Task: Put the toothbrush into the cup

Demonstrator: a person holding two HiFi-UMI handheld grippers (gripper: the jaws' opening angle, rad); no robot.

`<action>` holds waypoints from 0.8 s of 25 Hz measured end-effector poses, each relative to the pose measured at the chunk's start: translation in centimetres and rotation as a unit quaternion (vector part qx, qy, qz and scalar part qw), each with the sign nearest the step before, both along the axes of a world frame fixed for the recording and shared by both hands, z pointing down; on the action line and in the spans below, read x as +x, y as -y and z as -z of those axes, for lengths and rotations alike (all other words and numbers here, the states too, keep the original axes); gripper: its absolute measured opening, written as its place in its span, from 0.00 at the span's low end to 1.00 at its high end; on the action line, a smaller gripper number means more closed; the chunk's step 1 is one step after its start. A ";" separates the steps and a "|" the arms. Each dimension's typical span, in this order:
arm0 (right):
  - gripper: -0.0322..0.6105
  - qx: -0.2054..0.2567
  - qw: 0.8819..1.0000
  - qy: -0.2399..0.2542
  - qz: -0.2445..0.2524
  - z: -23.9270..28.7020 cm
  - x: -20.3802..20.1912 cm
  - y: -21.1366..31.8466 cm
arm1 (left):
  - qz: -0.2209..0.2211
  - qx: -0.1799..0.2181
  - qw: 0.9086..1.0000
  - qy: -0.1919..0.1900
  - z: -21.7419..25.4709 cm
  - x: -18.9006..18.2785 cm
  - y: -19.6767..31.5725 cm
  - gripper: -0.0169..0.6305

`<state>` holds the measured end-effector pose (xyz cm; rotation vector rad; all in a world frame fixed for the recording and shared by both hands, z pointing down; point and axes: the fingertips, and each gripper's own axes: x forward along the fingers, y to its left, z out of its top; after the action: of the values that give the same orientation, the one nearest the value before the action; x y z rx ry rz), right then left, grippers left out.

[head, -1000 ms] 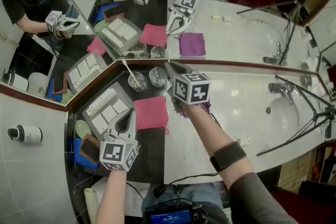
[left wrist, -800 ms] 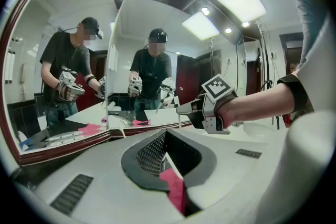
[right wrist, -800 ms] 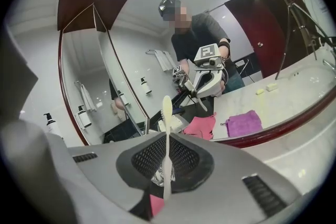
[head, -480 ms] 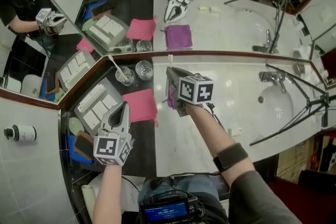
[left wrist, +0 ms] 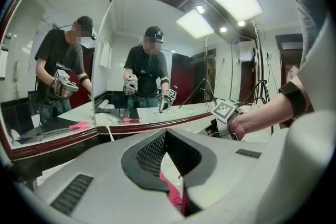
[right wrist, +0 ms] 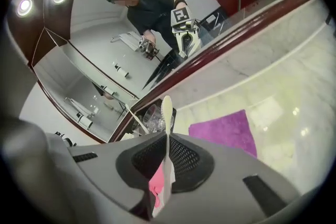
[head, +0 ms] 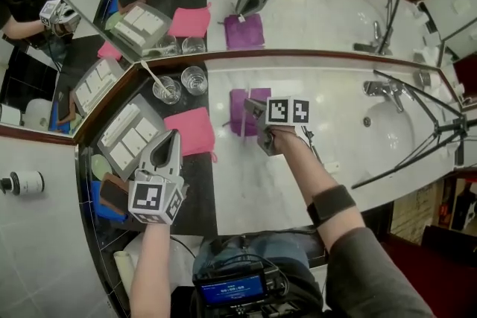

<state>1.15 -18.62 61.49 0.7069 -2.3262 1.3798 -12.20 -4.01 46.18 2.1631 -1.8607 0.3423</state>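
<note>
My right gripper (head: 250, 109) is shut on a white toothbrush (head: 243, 118), which lies over the purple cloth (head: 240, 97) on the marble counter. In the right gripper view the toothbrush (right wrist: 166, 123) sticks up between the jaws, bristle head on top, with the purple cloth (right wrist: 227, 131) to the right. Two glass cups stand at the back left by the mirror. One cup (head: 166, 91) has another toothbrush in it; the other cup (head: 194, 80) is empty. My left gripper (head: 173, 138) is shut with nothing in it, held over the pink cloth (head: 191, 132).
A grey tray (head: 128, 136) of white boxes sits left of the pink cloth, with a green dish (head: 98, 164) and a blue block (head: 105, 201) nearer me. The tap (head: 378, 90) and sink basin (head: 393, 135) are at the right, and tripod legs (head: 417, 149) cross them. A mirror backs the counter.
My right gripper has dropped and pulled away from the cups, rolling as it went; it now holds the toothbrush low over the purple cloth. The left gripper has crept slightly forward.
</note>
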 end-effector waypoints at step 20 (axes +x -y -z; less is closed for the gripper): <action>0.13 -0.063 0.993 -0.096 -0.003 -9.4 3.5 -0.1 | 0.002 -0.008 1.000 0.001 -0.4 0.4 -1.4 0.03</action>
<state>4.65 -18.56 70.89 0.7709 -2.0707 1.3824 -11.77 -2.59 46.58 2.1483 -1.8571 0.3564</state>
